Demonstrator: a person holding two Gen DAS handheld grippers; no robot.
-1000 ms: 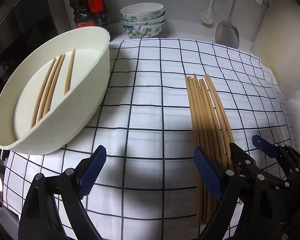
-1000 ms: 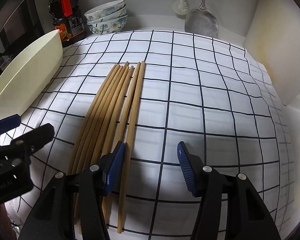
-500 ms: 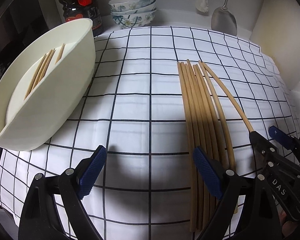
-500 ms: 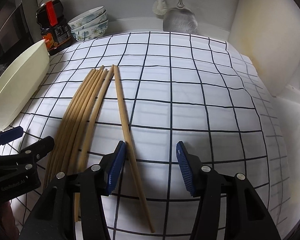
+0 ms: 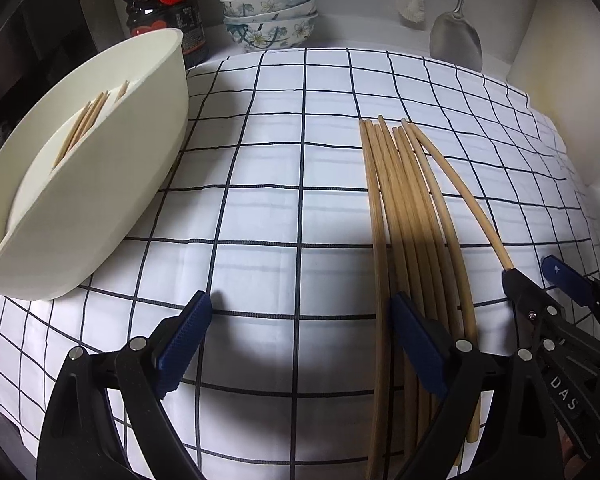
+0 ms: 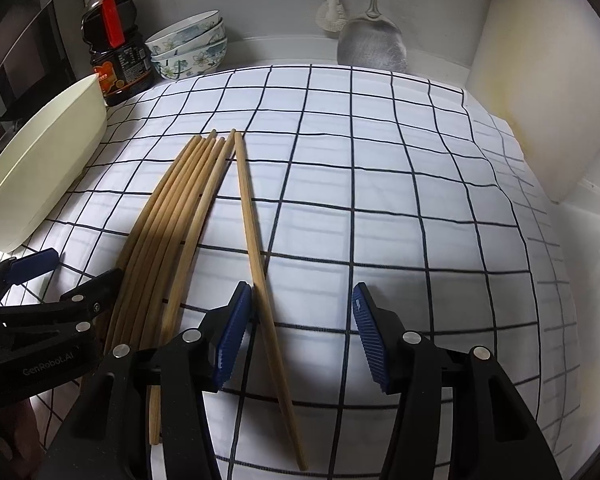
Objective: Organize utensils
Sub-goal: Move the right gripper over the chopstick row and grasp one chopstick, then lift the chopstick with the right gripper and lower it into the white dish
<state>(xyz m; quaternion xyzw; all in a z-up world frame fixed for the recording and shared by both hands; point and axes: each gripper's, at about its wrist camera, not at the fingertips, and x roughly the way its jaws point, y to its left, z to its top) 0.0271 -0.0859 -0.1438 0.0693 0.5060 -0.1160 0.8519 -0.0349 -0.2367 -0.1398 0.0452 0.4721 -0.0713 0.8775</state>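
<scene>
Cream tray (image 5: pixel 148 184) sits forward and far left of the left gripper's left finger, on the checked cloth (image 5: pixel 284 168). A few chopsticks (image 5: pixel 86 124) lie inside it, only partly seen over the near wall.

Left gripper (image 5: pixel 300 340): jaws spread wide, nothing between the pads; bare cloth in the gap. Its right finger (image 5: pixel 418 340) overlaps the near part of the chopstick bundle (image 5: pixel 400 216), which runs forward from that finger, tips fanned at the far end. Whether the finger touches the sticks: cannot tell.

Right wrist view: the same bundle (image 6: pixel 168 216) lies left of the right gripper's left finger, passing under it at the near end. One separated chopstick (image 6: pixel 256 248) angles away from the bundle and lies just inside the left pad (image 6: pixel 234 332), appearing to touch it; its near end extends back between the fingers.

Right gripper (image 6: pixel 300 336): jaws wide open, not closed on anything. Right pad stands well clear of the stick.

Beyond the fingers, at the back wall: sauce bottle (image 6: pixel 114 60), stacked bowls (image 6: pixel 188 46), brush (image 6: pixel 330 12), spatula (image 6: pixel 370 44).
</scene>
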